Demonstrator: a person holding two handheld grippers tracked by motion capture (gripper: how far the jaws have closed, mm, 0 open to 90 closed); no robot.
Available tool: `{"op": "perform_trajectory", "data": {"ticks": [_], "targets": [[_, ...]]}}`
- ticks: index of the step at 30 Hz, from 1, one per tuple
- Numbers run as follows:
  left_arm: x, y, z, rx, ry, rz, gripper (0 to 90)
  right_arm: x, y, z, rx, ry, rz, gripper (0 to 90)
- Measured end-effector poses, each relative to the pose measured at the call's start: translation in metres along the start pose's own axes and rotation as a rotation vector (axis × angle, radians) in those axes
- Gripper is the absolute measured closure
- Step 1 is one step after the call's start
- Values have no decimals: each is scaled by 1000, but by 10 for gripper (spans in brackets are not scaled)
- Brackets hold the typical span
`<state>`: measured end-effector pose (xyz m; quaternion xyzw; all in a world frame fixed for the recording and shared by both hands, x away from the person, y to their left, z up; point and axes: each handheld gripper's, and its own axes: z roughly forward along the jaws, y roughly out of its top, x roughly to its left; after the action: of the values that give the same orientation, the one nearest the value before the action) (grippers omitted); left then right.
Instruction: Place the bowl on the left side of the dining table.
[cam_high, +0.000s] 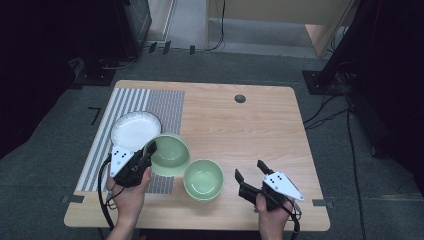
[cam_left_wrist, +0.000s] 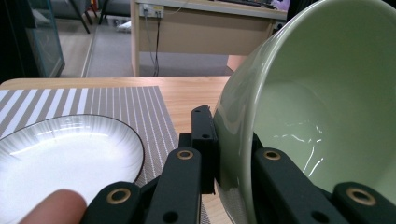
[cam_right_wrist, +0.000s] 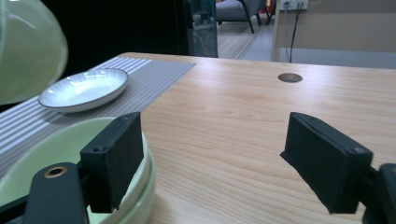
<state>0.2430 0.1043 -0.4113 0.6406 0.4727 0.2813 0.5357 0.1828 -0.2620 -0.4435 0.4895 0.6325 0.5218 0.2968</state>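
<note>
On the striped grey mat (cam_high: 167, 107) I count one white plate (cam_high: 135, 129) and two green bowls: my left gripper (cam_high: 146, 156) pinches one bowl (cam_high: 170, 154), my right gripper (cam_high: 248, 175) gapes beside the other (cam_high: 203, 179). No writing.

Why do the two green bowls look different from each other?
The left bowl is gripped at its rim by the left gripper and tipped, mouth facing sideways; the right bowl sits flat on the table, mouth up, with nothing holding it. The left bowl is over the striped mat; the right bowl rests on bare wood by the open right gripper. Both are the same pale green shape.
</note>
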Motion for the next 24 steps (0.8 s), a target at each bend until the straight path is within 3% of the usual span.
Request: {"op": "perform_trajectory", "data": {"ticks": [24], "targets": [[21, -2, -1, -1, 50, -36, 841, -57, -21, 2, 59, -137, 42, 201]]}}
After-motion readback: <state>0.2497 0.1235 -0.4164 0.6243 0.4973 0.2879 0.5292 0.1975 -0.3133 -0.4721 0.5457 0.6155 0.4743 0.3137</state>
